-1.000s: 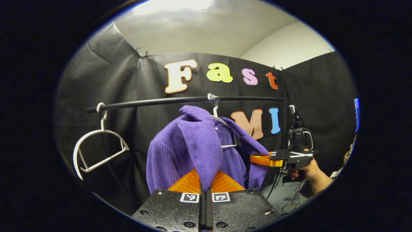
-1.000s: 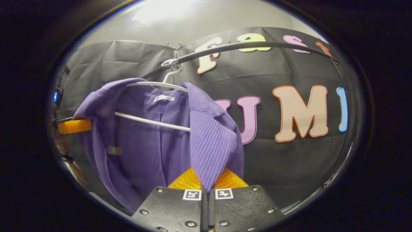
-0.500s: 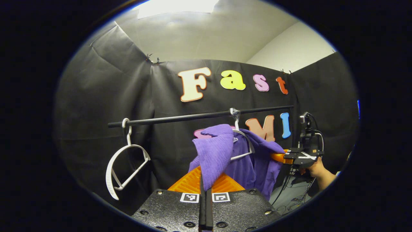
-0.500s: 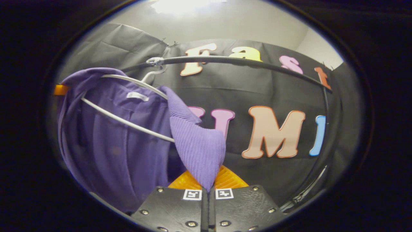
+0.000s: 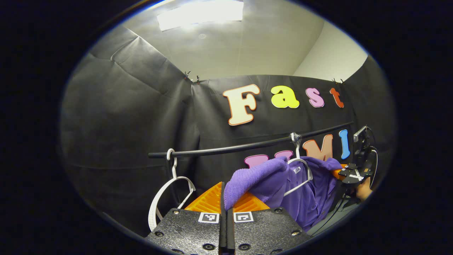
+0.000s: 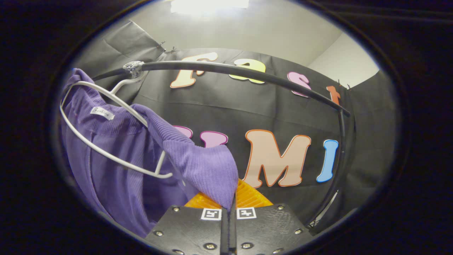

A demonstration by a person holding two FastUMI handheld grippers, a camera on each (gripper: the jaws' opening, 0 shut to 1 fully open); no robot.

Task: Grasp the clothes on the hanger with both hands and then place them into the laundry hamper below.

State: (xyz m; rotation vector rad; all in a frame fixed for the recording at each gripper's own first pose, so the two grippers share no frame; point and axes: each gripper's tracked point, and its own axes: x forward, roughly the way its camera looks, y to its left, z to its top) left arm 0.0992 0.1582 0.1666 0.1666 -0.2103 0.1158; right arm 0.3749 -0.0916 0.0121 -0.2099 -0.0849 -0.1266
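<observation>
The purple garment [image 5: 300, 191] sits low and right of centre in the left gripper view, draped on a white hanger [image 5: 300, 173] that hooks onto the black rail [image 5: 247, 145] crossing the middle of the frame. The left gripper [image 5: 226, 205], at the bottom centre of that view, is clamped on one shoulder of the garment, a fold of ribbed cloth pinched between its two fingers. In the right gripper view the right gripper [image 6: 229, 202], also at the bottom centre, is likewise closed on the other shoulder [image 6: 208, 170], with the rest of the cloth hanging at the left of the frame around the hanger's white loop [image 6: 106, 152]. An empty white hanger [image 5: 166, 194] hangs at the lower left of the left gripper view. The step in hand appears to be drawing the garment off its hanger with both shoulders held. The cloth seems partly off, yet the collar area looks to be draped over the hanger. The next move likely calls for pulling both shoulders clear, then lowering the garment toward the hamper, whose position cannot be judged here.
</observation>
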